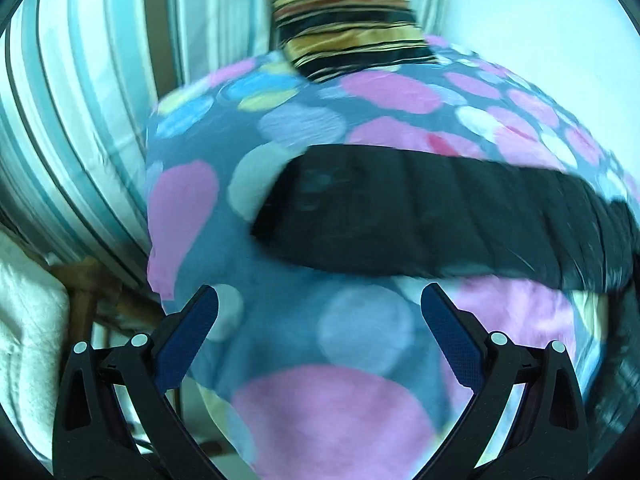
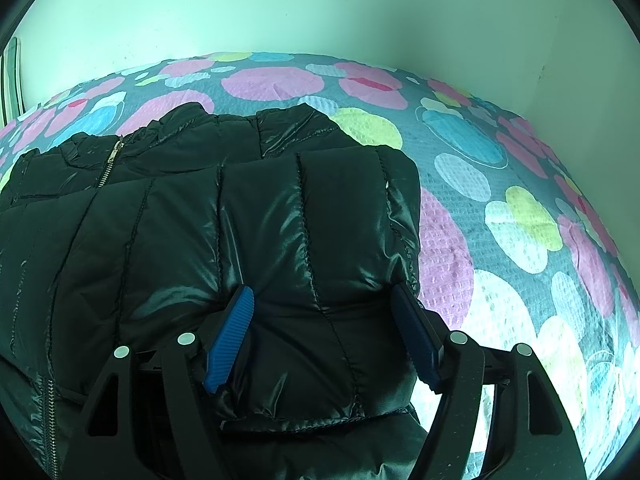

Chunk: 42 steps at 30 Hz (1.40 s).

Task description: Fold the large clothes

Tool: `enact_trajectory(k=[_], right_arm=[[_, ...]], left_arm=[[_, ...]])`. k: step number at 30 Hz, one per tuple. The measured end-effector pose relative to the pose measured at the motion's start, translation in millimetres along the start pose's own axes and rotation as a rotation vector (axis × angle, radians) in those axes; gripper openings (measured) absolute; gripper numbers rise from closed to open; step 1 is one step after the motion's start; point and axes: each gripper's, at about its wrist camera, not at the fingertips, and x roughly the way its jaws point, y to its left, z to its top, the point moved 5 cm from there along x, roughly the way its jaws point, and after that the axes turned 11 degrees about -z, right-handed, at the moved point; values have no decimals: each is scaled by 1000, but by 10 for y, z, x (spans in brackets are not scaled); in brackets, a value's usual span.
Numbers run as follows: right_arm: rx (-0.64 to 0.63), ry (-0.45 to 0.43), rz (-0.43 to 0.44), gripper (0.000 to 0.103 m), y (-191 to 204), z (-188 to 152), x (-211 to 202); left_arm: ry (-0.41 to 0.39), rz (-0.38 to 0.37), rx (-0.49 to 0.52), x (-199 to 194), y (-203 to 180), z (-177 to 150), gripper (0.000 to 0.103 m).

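Blue-padded and spread wide, the right gripper (image 2: 324, 332) straddled a folded panel of the black puffer jacket (image 2: 200, 216), its pads set against the padded cloth on either side without visibly squeezing it; whether any grip remained could not be told. That panel, likely a sleeve or side laid over the body, ended at a hem close under the jaws, so the step in hand looked like the close of one inward fold. Beyond the pads, the jacket ran up to its collar and zip (image 2: 108, 164), lying on the spotted bedcover (image 2: 500, 216), nearer the cover's left edge than its right. The left gripper (image 1: 320, 336) also stood spread and empty, above bare cover near a corner of the bed, with the jacket a blurred dark band (image 1: 420, 220) well beyond its fingertips. Farther off lay a striped cushion (image 1: 344, 12) at the far edge. Next, probably, the left tongs had to reach the jacket's other side and pinch an edge to fold it across.
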Motion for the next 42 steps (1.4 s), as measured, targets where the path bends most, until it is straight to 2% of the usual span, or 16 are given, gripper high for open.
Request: enact_trajectory(k=[5, 11, 15, 17, 19, 20, 23, 25, 27, 30, 36, 42], right_arm=[[-1, -1, -1, 71, 0, 5, 7], [-1, -2, -1, 71, 0, 0, -2], [0, -2, -1, 71, 0, -1, -4], [-1, -2, -1, 71, 2, -5, -9], [-1, -2, -1, 71, 1, -2, -5], [-1, -2, -1, 71, 5, -5, -11], [-1, -3, -1, 71, 8, -8, -16], [-1, -3, -1, 71, -2, -3, -15], [-1, -3, -1, 71, 2, -5, -20], [-1, -3, -1, 71, 6, -10, -23], [-1, -4, -1, 71, 5, -11, -23], [-1, -5, -1, 71, 4, -9, -14]], left_arm=[[37, -121, -104, 159, 244, 137, 101], [55, -252, -170, 389, 277, 267, 101], [49, -289, -233, 448, 338, 327, 101], [33, -284, -240, 435, 337, 351, 90], [23, -284, -242, 427, 332, 366, 72], [17, -295, -249, 425, 325, 373, 69], [16, -263, -272, 441, 370, 401, 57], [2, -248, -259, 427, 373, 430, 39], [-2, -268, -258, 412, 361, 448, 26], [-12, -255, -243, 346, 329, 492, 16], [-58, -263, -166, 103, 81, 653, 12], [-97, -321, -41, -133, -539, 839, 12]])
